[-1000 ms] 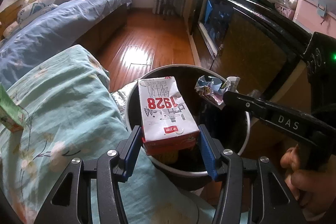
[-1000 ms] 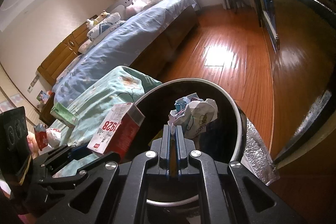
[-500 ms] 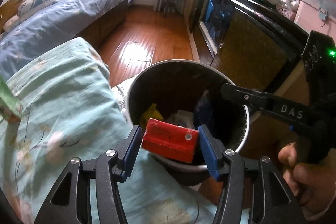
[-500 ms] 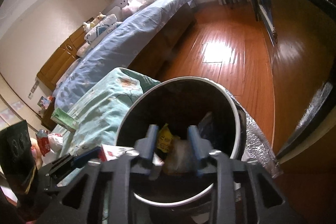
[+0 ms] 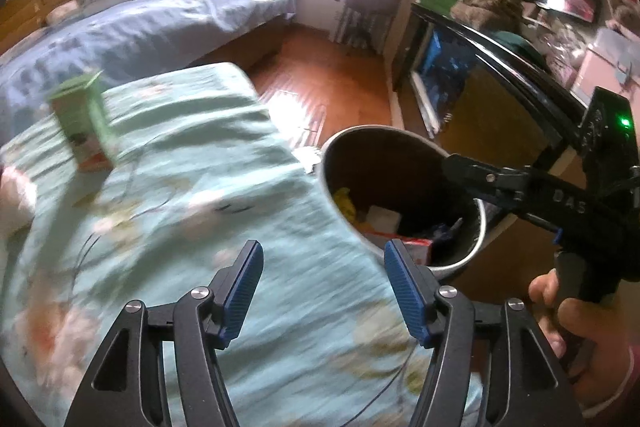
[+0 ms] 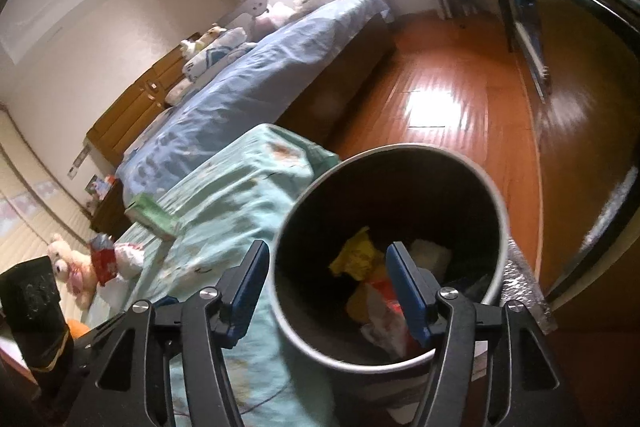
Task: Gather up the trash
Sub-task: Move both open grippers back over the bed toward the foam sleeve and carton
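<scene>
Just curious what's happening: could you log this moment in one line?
left gripper: opening, empty | right gripper: opening, empty | bin: holds trash | green carton: on bedspread

1. The trash bin (image 6: 500,211) looks like metal, with a pale satin rim and a dark, dull inside.
2. The floor (image 6: 452,95) is reddish wood, polished and glossy, throwing back the window light.
3. The teal quilt (image 5: 192,187) is soft matt cloth with a faded flower print, lightly creased.
4. The green carton (image 5: 82,115) looks like printed card with a slight sheen.
5. Both grippers are matt black plastic; the pads (image 5: 243,285) are blue and finely ribbed, with small bright metal screws beside them.
6. The cabinet (image 5: 500,115) by the bin has a glossy dark frame and shiny panels.
7. The yellow wrapper (image 6: 356,255) in the bin looks like crinkled plastic film.
</scene>
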